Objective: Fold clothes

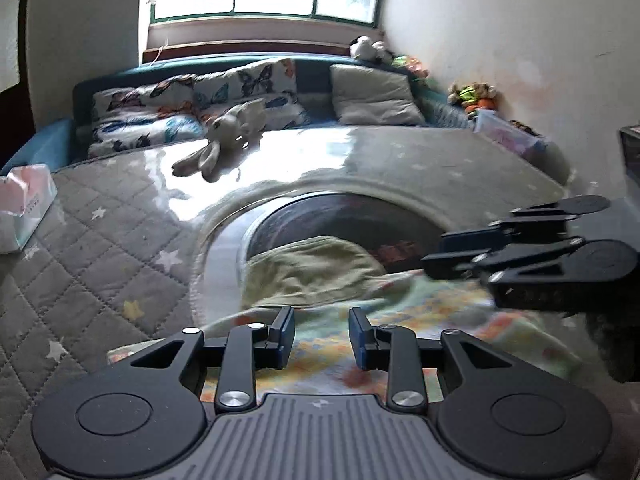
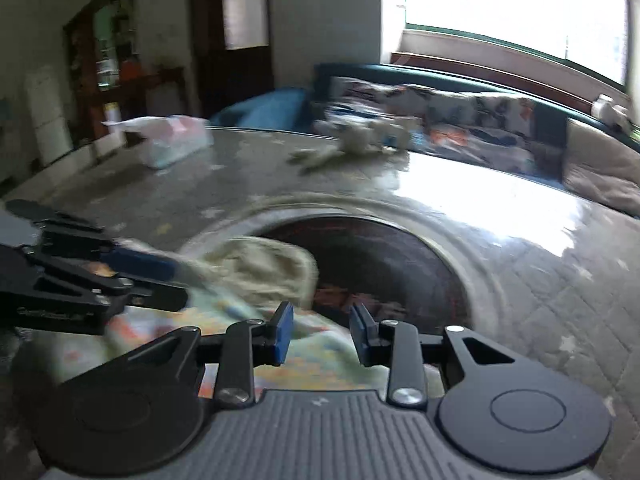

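Observation:
A pale green garment (image 1: 312, 268) with a colourful printed side (image 1: 440, 308) lies crumpled on the grey quilted bed (image 1: 100, 240), partly over a dark round patch (image 1: 344, 216). My left gripper (image 1: 322, 336) hovers open just above the printed cloth, nothing between its fingers. My right gripper (image 1: 434, 250) comes in from the right, low over the garment's edge. In the blurred right wrist view, the right gripper (image 2: 322, 334) stands open over the garment (image 2: 264, 264). The left gripper (image 2: 182, 280) reaches in from the left, its tips at the cloth.
A plush rabbit (image 1: 224, 140) lies mid-bed. Butterfly pillows (image 1: 192, 100) and a grey cushion (image 1: 376, 96) line the headboard. A tissue pack (image 1: 24, 204) sits at the left edge. A plastic box (image 1: 508, 136) and soft toys (image 1: 472, 96) line the right wall.

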`<action>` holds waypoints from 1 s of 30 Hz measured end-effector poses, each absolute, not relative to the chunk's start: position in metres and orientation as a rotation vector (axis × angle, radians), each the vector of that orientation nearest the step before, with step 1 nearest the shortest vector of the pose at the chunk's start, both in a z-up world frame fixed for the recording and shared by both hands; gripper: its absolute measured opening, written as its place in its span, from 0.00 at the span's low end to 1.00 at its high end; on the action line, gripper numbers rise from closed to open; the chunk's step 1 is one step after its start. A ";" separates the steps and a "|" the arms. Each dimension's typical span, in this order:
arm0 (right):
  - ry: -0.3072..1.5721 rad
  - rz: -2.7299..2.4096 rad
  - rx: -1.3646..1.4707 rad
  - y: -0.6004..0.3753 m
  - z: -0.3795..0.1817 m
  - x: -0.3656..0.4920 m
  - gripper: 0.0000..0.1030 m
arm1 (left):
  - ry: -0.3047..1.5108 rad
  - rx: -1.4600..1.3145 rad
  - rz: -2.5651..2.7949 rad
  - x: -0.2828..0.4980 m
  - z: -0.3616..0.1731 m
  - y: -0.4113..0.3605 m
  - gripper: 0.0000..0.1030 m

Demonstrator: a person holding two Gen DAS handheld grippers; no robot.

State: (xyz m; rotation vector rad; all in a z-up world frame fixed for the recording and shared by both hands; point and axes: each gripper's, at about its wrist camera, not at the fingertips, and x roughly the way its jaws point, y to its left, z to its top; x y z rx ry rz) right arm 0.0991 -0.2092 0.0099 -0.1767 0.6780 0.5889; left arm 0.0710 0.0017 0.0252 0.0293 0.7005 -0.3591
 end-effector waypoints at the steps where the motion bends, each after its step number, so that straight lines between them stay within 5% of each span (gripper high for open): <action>1: 0.676 0.614 -0.187 -0.206 0.011 0.096 0.31 | 0.693 0.035 -0.368 0.065 0.027 0.000 0.31; 14: 0.729 0.591 -0.242 -0.181 -0.007 0.112 0.30 | 0.701 0.124 -0.462 0.006 0.016 -0.015 0.31; 30: 0.652 0.852 -0.339 -0.155 0.003 0.011 0.31 | 0.713 0.052 -0.403 -0.033 0.022 0.031 0.32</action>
